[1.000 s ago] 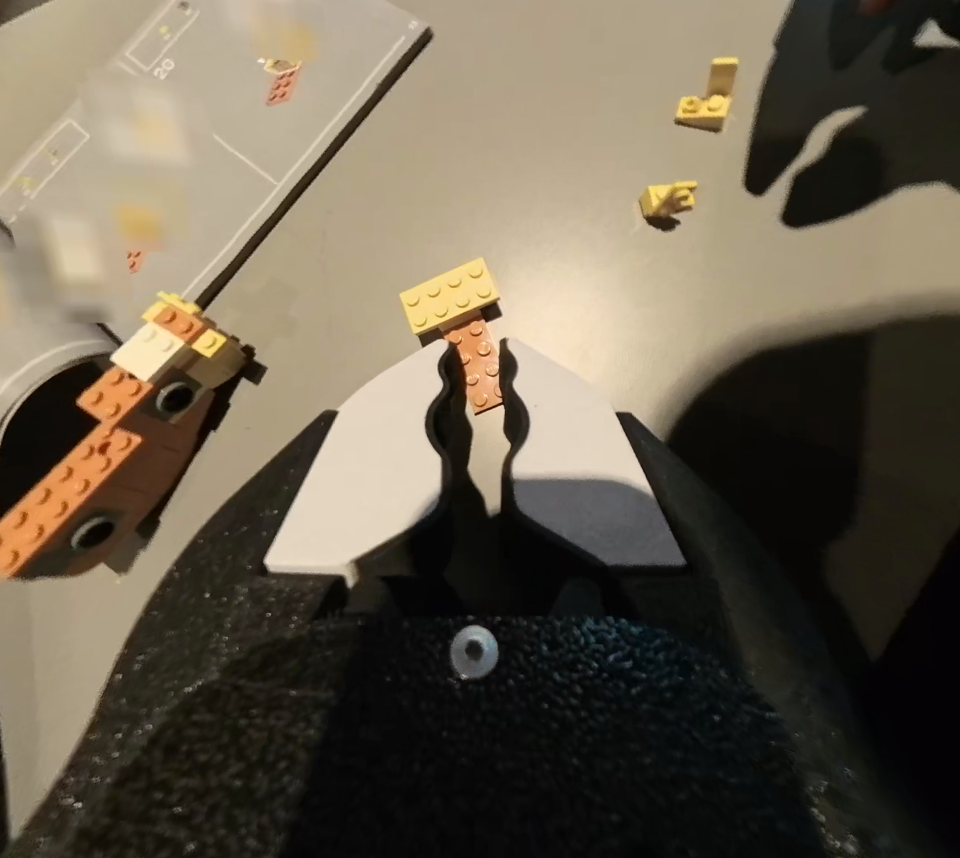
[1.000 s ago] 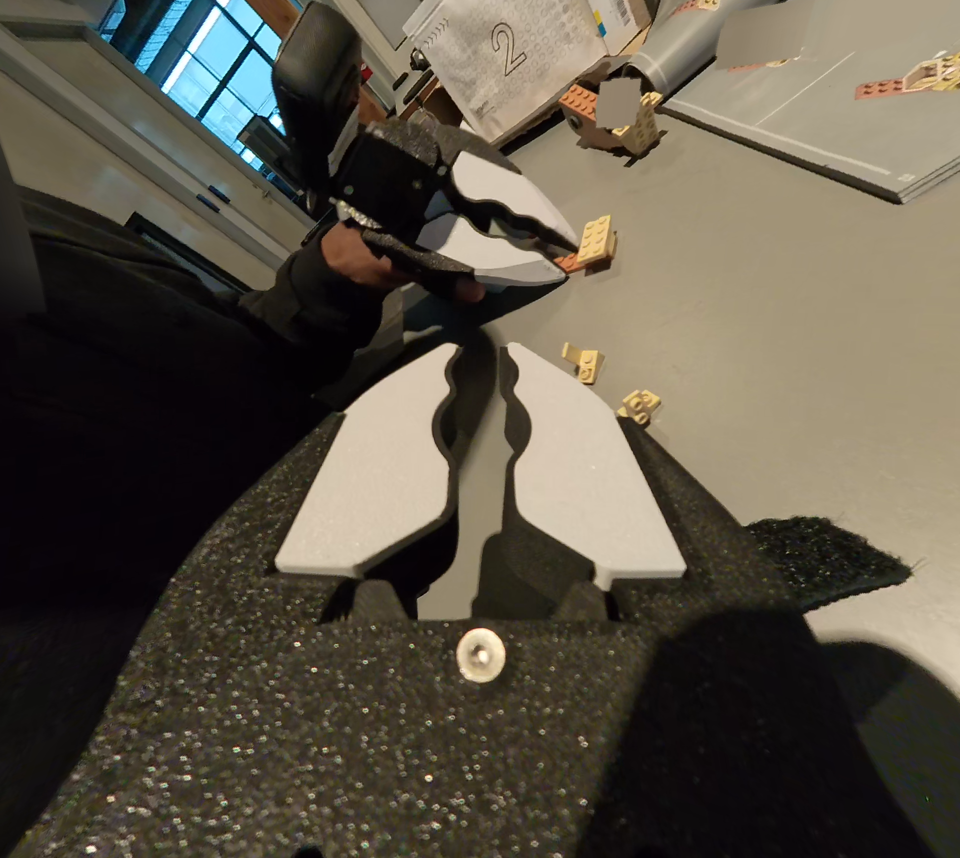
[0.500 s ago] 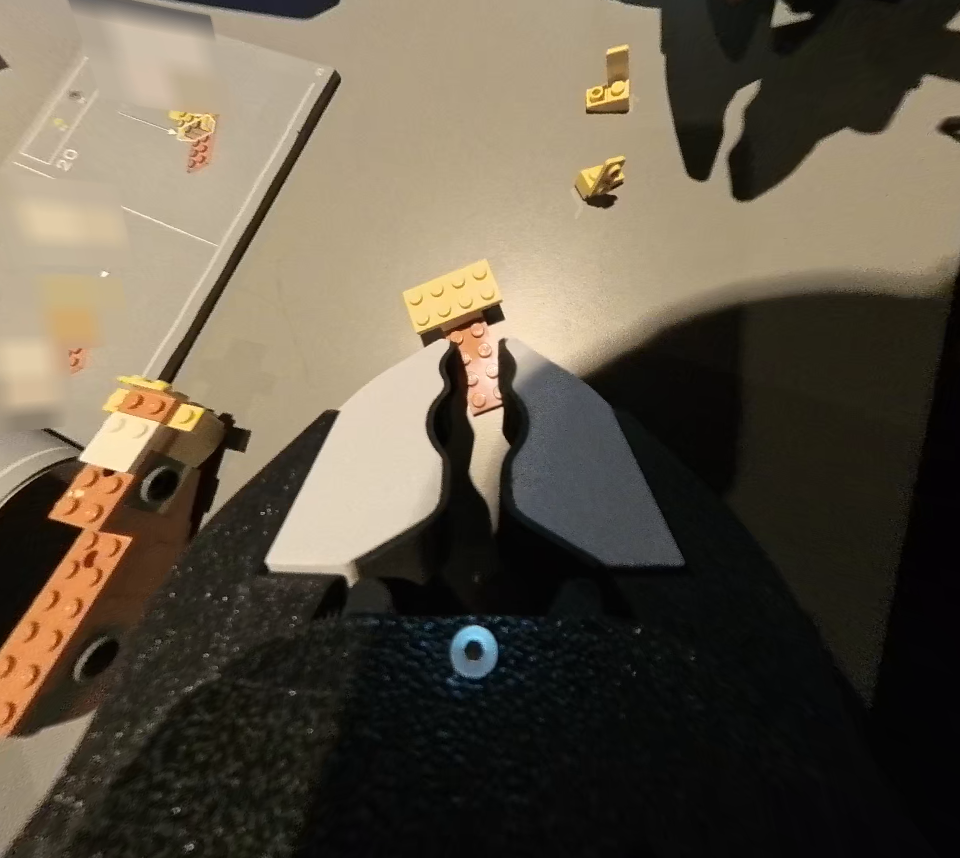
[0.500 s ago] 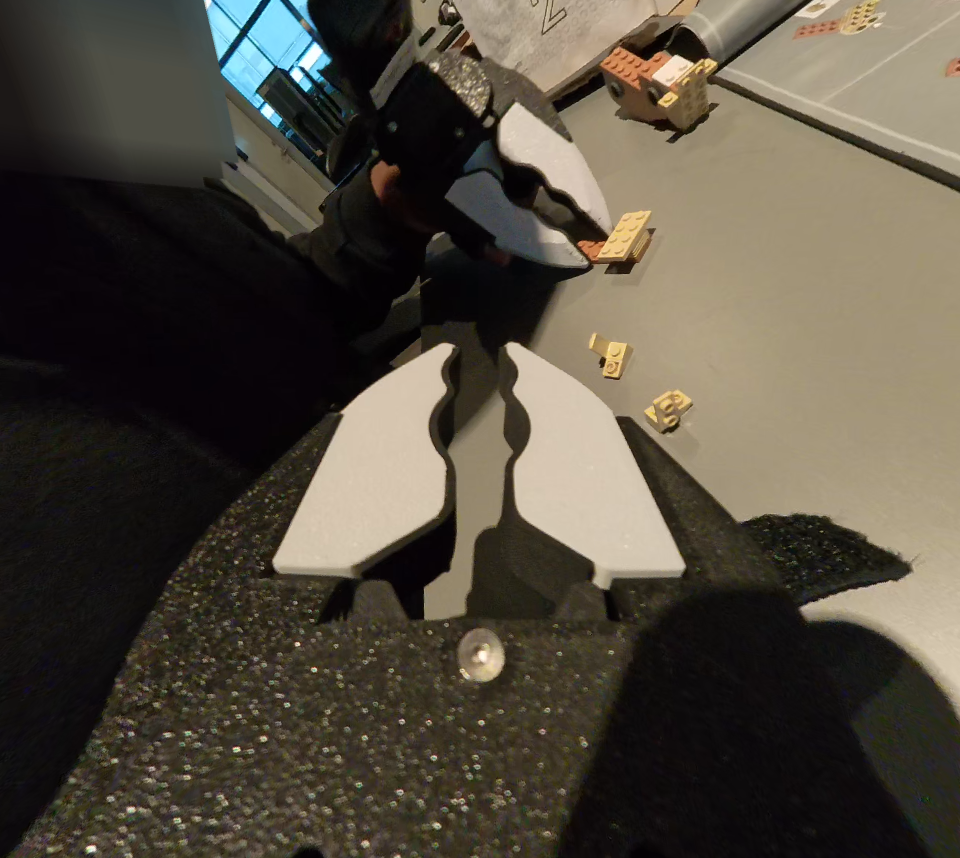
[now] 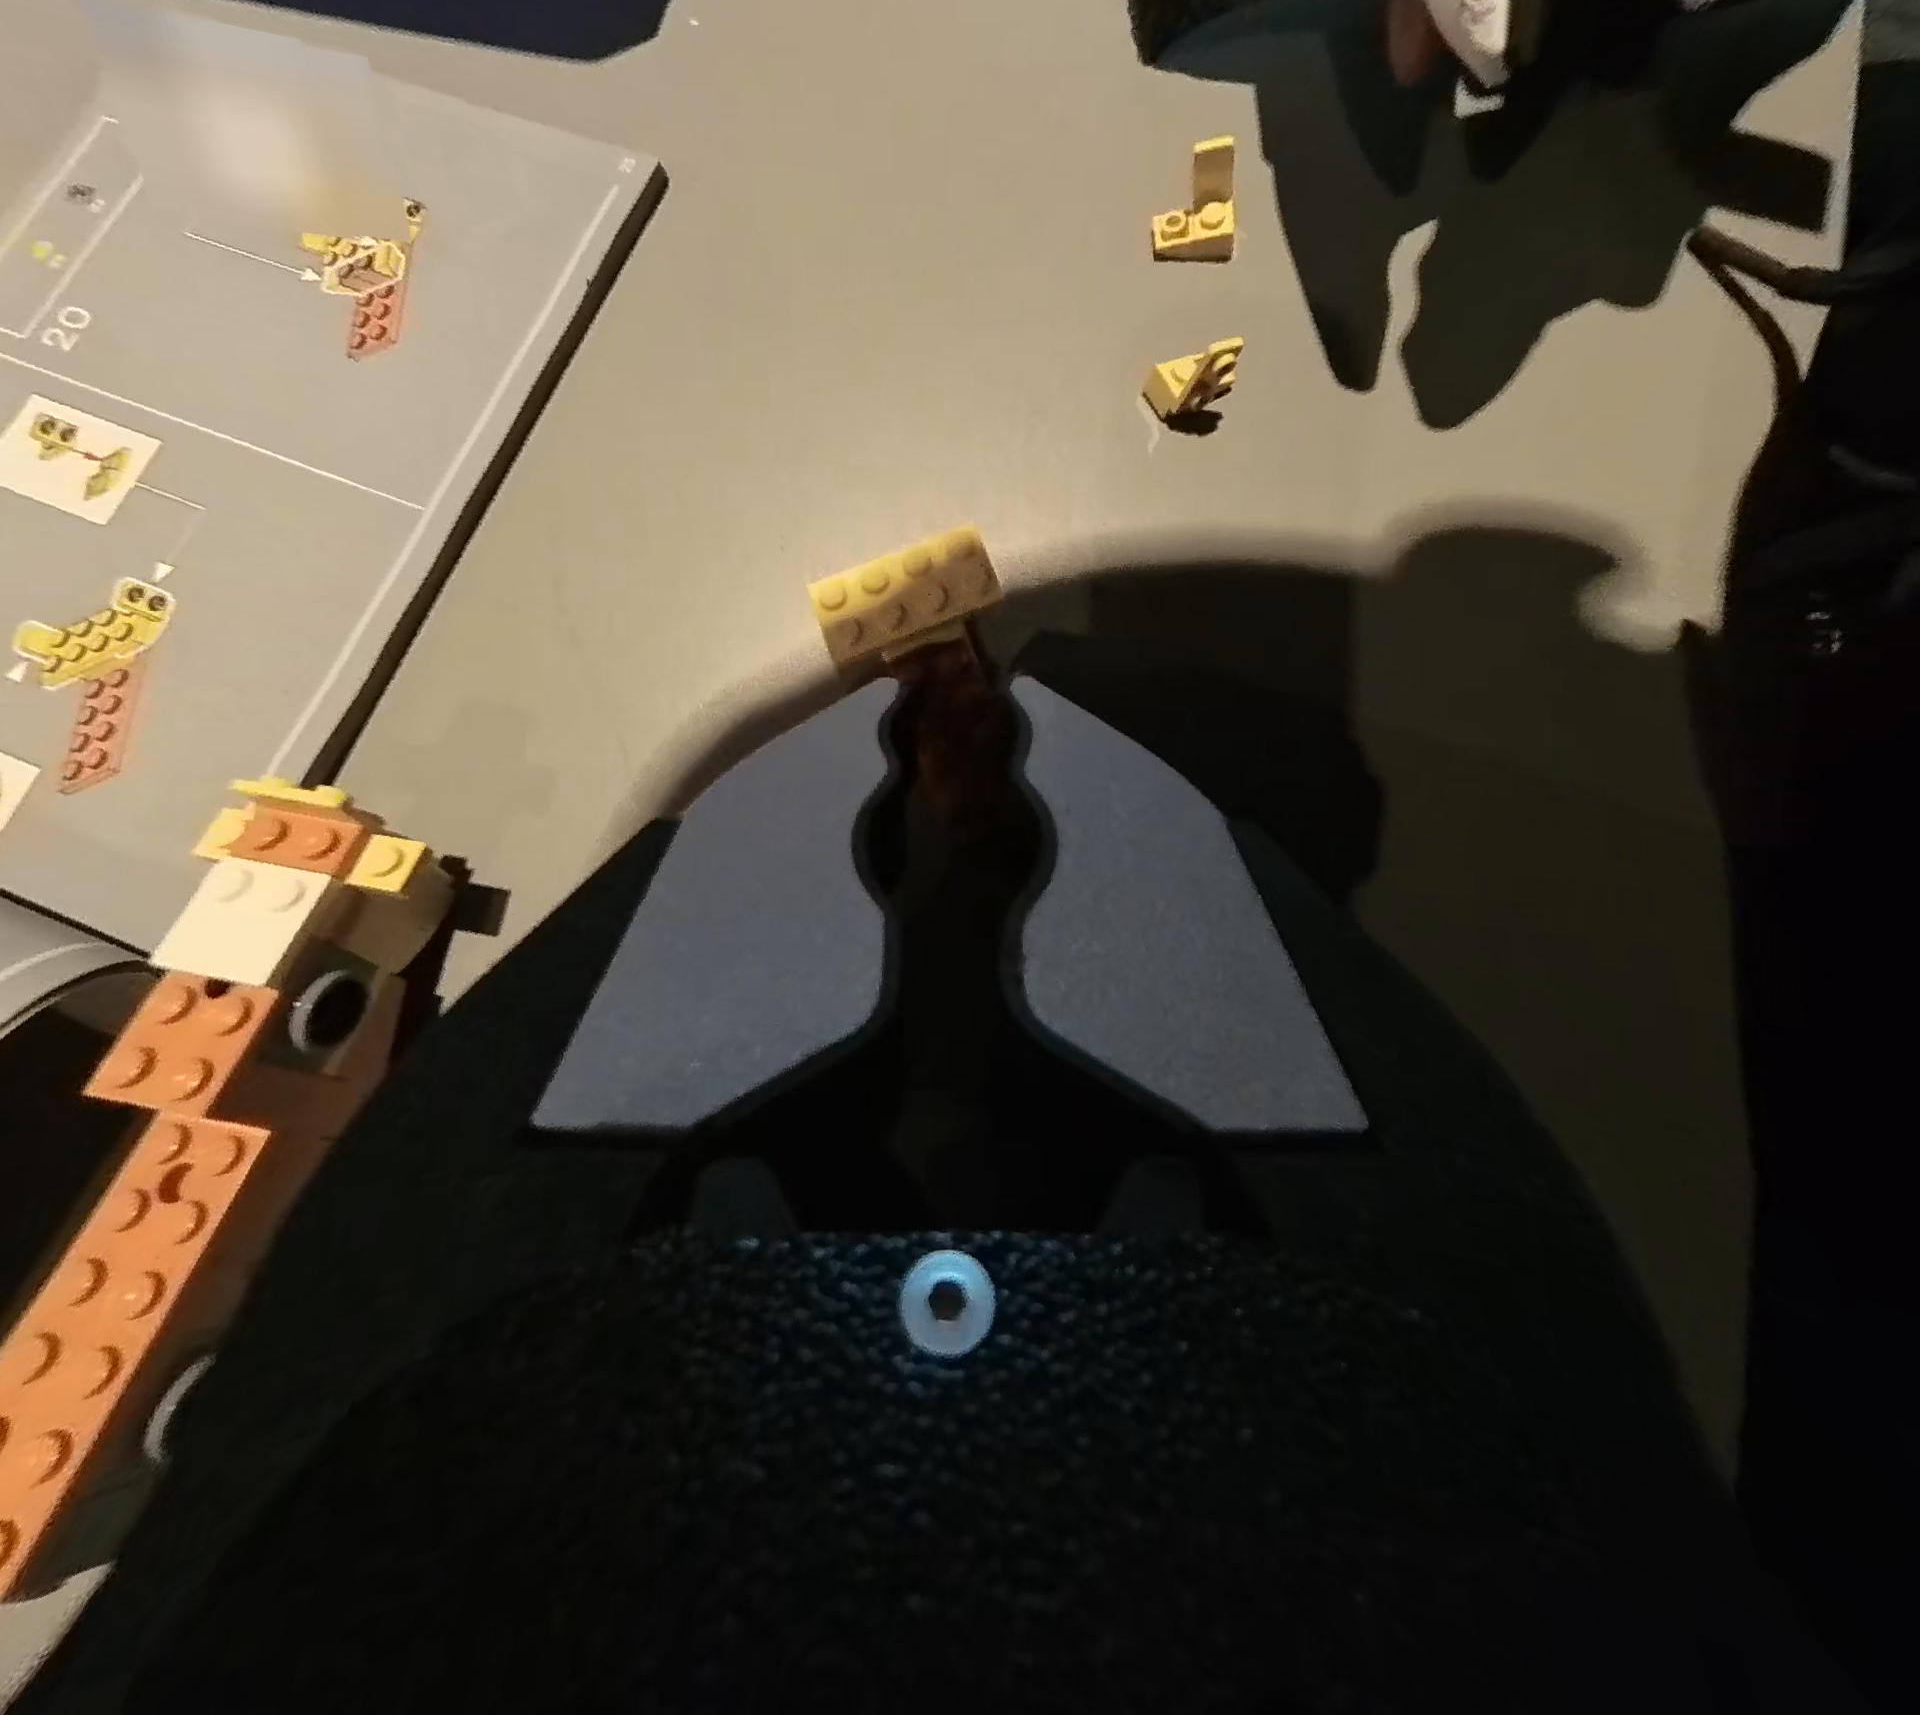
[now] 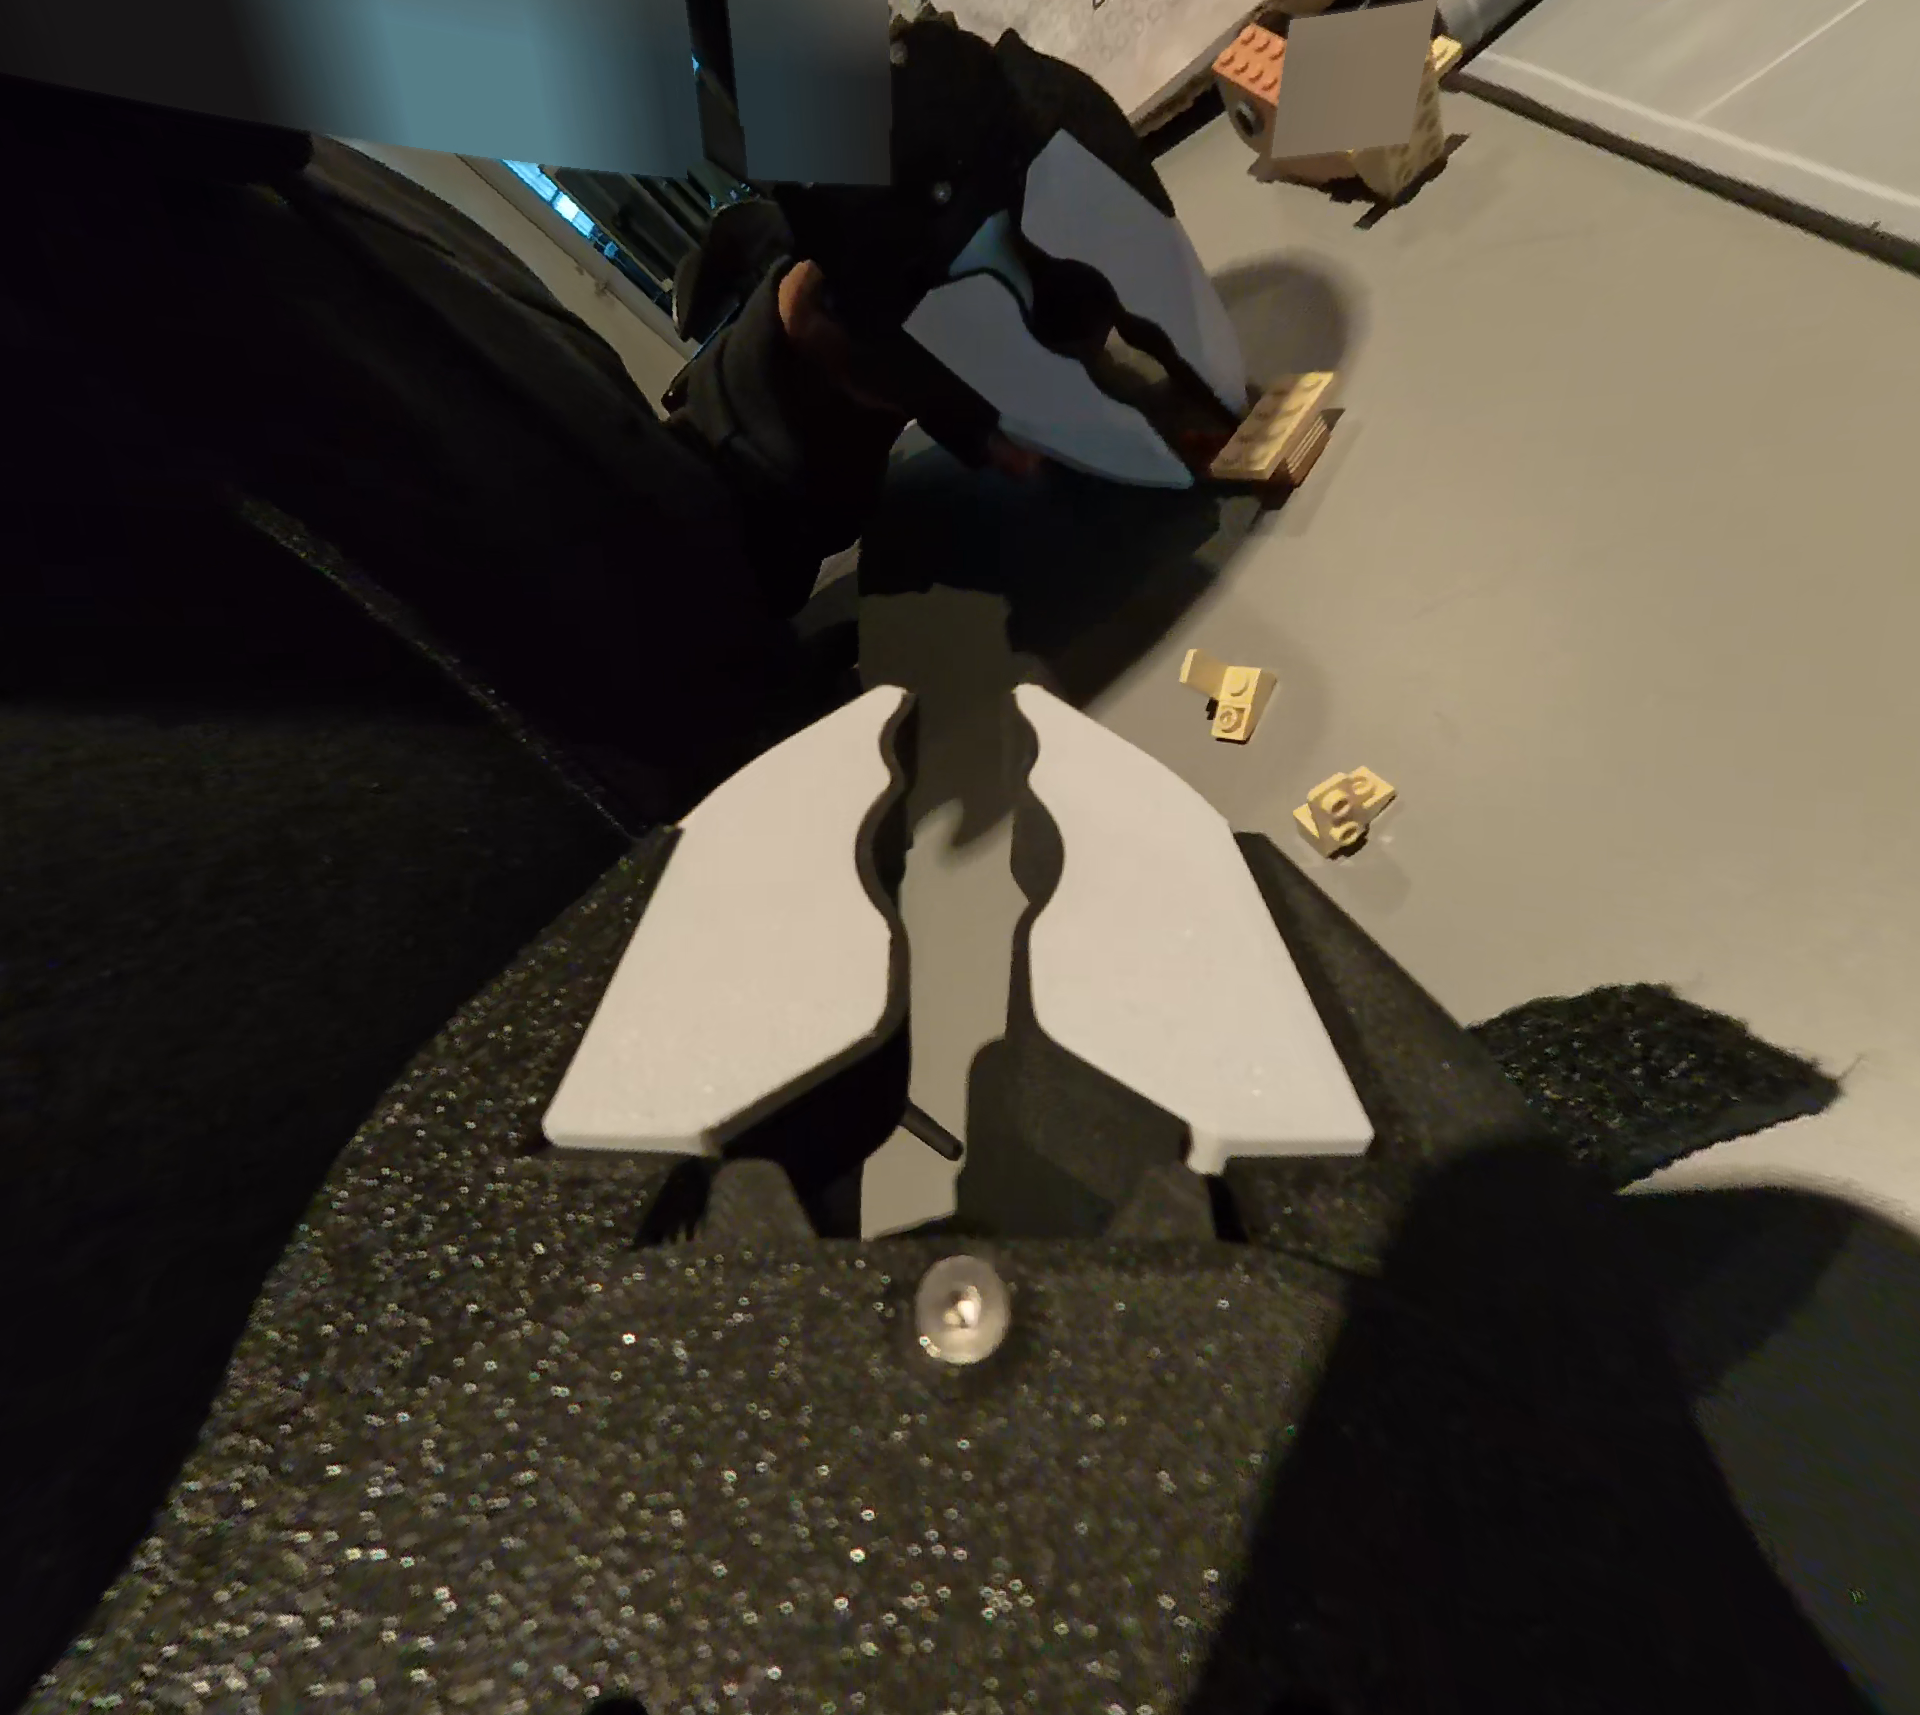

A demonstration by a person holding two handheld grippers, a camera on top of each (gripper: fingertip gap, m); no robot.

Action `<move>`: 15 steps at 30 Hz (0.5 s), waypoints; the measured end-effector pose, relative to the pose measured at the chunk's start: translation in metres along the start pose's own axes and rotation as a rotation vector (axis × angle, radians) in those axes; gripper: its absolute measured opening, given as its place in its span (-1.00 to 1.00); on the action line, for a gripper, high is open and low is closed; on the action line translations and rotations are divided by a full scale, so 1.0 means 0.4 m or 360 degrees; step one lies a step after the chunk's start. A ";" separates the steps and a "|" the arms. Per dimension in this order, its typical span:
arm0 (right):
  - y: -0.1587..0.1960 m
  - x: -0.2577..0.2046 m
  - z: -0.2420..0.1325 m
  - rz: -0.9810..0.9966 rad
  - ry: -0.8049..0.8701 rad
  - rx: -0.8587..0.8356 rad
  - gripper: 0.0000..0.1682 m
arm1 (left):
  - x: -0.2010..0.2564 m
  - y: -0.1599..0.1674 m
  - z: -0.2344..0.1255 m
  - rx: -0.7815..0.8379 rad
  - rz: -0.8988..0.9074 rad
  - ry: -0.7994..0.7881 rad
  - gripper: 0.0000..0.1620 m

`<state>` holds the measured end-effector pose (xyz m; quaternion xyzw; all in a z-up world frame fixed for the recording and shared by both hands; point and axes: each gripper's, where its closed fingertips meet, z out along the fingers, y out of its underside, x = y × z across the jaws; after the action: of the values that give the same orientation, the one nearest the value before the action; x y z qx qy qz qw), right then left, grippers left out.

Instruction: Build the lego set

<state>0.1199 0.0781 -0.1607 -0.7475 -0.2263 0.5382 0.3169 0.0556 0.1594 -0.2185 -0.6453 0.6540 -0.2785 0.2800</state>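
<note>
— Between the fingers of the left hand-held gripper (image 5: 951, 709), what sits there?
— A reddish-brown plate (image 5: 948, 730), pinched tight, with a tan brick (image 5: 904, 593) fixed across its far end, low over the grey counter (image 5: 935, 231).
— And the right hand-held gripper (image 6: 961, 709)?
— Its fingers stand slightly apart, with nothing between them — only counter shows through the gap.
— Loose parts?
— Two small tan pieces, a bracket (image 5: 1197, 216) and a clip piece (image 5: 1195, 382), lie at far right. At left, the brown partial model (image 5: 208, 1021) rests beside the instruction booklet (image 5: 312, 418).
</note>
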 end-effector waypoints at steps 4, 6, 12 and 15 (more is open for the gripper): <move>0.001 0.002 0.001 0.0014 -0.0004 -0.0010 -0.82 | 0.001 0.001 0.000 -0.0001 0.0005 -0.0001 -0.83; 0.000 0.002 0.001 0.0012 -0.0003 -0.0005 -0.83 | 0.001 0.002 0.000 -0.0005 0.0012 -0.0007 -0.83; -0.001 -0.001 0.000 -0.0014 0.0006 0.0005 -0.83 | 0.003 0.005 0.003 -0.0025 0.0043 -0.0030 -0.83; -0.001 -0.004 -0.002 -0.0039 0.0009 0.0017 -0.83 | 0.007 0.007 0.002 -0.0029 0.0066 -0.0043 -0.82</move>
<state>0.1201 0.0773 -0.1591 -0.7445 -0.2315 0.5334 0.3281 0.0544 0.1566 -0.2211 -0.6377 0.6659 -0.2580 0.2887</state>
